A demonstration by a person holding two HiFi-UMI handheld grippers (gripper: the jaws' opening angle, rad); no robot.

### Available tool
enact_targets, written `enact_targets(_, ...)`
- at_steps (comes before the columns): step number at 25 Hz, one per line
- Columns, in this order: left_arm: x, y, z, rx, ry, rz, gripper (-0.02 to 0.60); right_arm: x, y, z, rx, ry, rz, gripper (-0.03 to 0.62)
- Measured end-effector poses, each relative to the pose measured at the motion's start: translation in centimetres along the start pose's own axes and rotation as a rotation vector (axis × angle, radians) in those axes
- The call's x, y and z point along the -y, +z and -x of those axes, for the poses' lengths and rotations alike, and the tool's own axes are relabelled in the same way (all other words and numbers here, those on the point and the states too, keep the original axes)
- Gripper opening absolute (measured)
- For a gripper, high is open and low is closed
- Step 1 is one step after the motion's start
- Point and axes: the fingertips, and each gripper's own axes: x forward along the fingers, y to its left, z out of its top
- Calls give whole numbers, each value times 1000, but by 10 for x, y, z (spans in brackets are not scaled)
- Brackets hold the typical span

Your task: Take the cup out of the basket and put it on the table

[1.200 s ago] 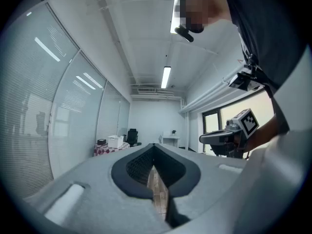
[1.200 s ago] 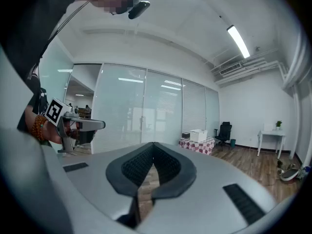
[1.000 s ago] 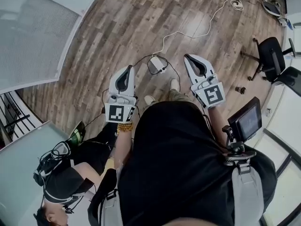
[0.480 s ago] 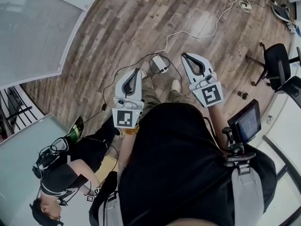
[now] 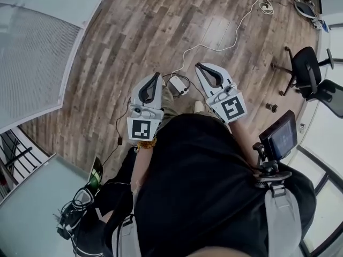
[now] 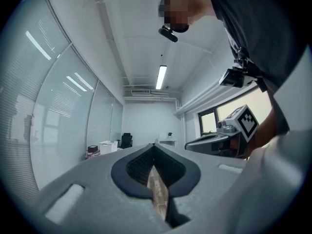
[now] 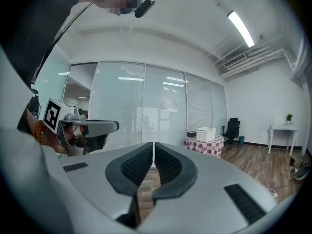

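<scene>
No cup shows in any view. A white box-like container [image 7: 205, 133] stands on a checkered table far across the room; it also shows as a white container [image 6: 107, 146] in the left gripper view. Whether it is the basket I cannot tell. My left gripper [image 5: 156, 77] and right gripper [image 5: 199, 67] are held side by side before the person's body, above the wooden floor. The left gripper [image 6: 154, 148] is shut with nothing in it. The right gripper [image 7: 154, 144] is shut and empty too. Each gripper view also catches the other one: the right gripper [image 6: 214, 142] and the left gripper [image 7: 92, 126].
A white adapter [image 5: 178, 82] with trailing cables lies on the floor just beyond the grippers. An office chair [image 5: 306, 63] stands at the right. Another person [image 5: 88, 224] crouches at the lower left beside a glass partition [image 5: 37, 58]. A small screen [image 5: 280, 137] sits on the wearer's harness.
The left gripper has drifted right, closer to the right one. The view has swung, so the crouching person now sits lower in the frame. Both grippers stay shut.
</scene>
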Motion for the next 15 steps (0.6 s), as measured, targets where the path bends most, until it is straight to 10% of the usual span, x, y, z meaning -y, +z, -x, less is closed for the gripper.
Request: enact_targets(15, -194, 11, -38, 39, -100, -45, 5, -7, 46, -177, -20, -100, 37, 15)
